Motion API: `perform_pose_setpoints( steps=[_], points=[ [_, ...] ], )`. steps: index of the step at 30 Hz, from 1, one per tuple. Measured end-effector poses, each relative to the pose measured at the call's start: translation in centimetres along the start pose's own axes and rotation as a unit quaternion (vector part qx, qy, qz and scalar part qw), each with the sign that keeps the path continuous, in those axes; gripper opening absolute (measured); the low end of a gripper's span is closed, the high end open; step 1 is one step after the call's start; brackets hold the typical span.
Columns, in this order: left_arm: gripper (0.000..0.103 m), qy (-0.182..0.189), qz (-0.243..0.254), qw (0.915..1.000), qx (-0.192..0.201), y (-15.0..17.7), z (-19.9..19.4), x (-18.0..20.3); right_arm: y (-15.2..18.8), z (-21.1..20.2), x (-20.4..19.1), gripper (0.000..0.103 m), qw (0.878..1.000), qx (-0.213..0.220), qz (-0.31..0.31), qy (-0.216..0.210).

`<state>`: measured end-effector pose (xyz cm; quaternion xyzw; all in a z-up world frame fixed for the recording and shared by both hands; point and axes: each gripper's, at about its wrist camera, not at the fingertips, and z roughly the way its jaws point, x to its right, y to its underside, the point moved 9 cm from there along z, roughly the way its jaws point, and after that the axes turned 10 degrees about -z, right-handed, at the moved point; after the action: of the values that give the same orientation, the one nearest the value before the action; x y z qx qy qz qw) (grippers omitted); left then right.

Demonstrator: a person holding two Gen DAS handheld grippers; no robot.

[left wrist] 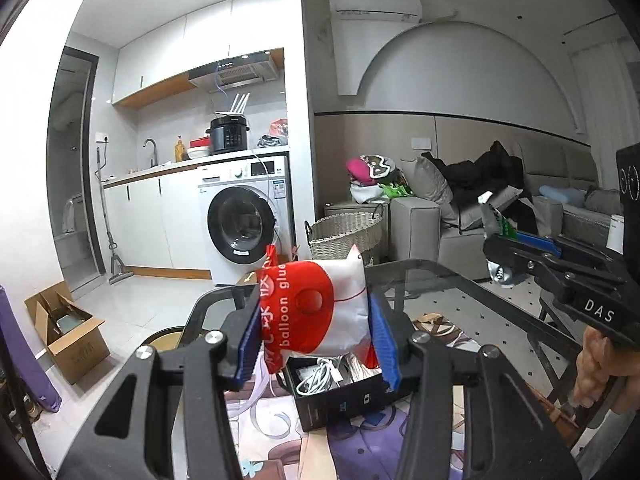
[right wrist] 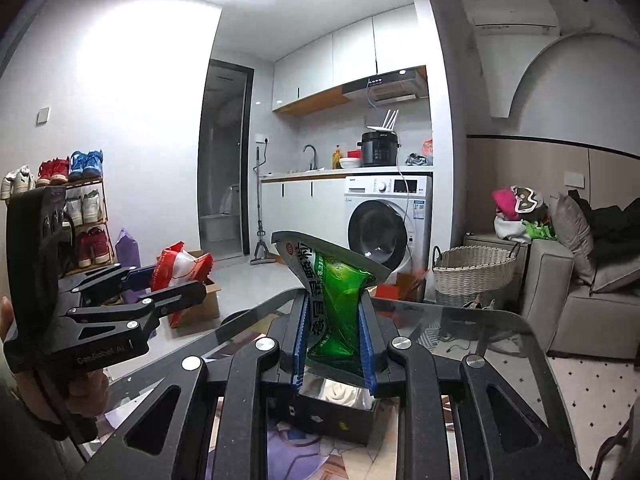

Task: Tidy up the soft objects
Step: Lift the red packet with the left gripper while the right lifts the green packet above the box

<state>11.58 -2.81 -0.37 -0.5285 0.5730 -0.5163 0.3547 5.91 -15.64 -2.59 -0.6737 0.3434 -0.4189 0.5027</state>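
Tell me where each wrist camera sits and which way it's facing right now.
Left wrist: on the left gripper, facing the kitchen; its pads pinch a red and white bag; right gripper and a hand show at right.
Right wrist: on the right gripper, facing the same way, clamped on a green pouch; the left gripper shows at left.
Shared: washing machine, basket, black box, both bags.
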Motion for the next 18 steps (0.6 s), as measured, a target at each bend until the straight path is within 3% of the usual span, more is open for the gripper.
perform_pose_setpoints(
  steps=[18],
  points=[
    [0.048,0.000,-0.004,1.0000,0.003,-0.08,-0.60,-0.13,0.29,-0.82,-0.08,0.022,1.000,0.004,0.002,0.007]
  ],
)
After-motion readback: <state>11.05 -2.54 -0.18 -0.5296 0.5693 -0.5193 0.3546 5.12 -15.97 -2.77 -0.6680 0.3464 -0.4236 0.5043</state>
